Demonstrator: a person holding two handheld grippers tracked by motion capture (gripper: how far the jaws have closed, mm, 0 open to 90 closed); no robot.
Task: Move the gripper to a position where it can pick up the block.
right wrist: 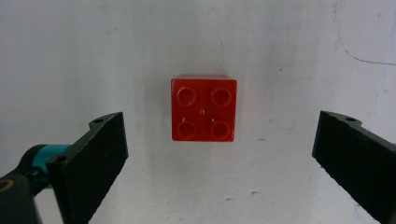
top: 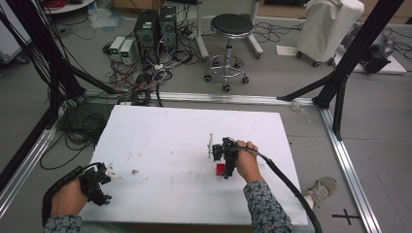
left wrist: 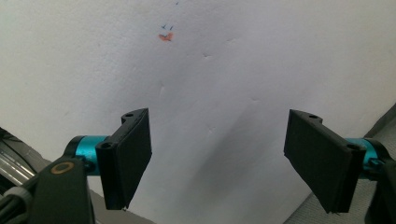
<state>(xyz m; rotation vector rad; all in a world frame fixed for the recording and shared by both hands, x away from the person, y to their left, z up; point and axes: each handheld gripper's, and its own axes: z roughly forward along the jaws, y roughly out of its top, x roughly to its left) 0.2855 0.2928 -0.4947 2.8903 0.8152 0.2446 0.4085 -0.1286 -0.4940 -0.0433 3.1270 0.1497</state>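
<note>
A square red brick (right wrist: 203, 108) with four studs lies flat on the white table (top: 170, 141); in the high view the red brick (top: 220, 169) is partly covered by my right gripper (top: 226, 164). That right gripper (right wrist: 219, 158) hovers straight above the brick, looking down, its jaws wide open and nothing between them. The brick lies a little beyond the gap between the jaws. My left gripper (top: 103, 183) rests at the table's near left edge. The left gripper (left wrist: 217, 163) is open and empty over bare white surface.
A small orange mark (left wrist: 166, 37) stains the table ahead of the left gripper. Beyond the table stand a black stool (top: 231, 29), computer towers (top: 155, 26) with tangled cables, and a black frame leg (top: 340, 82) at the right. A shoe (top: 320, 187) shows beside the table's right edge.
</note>
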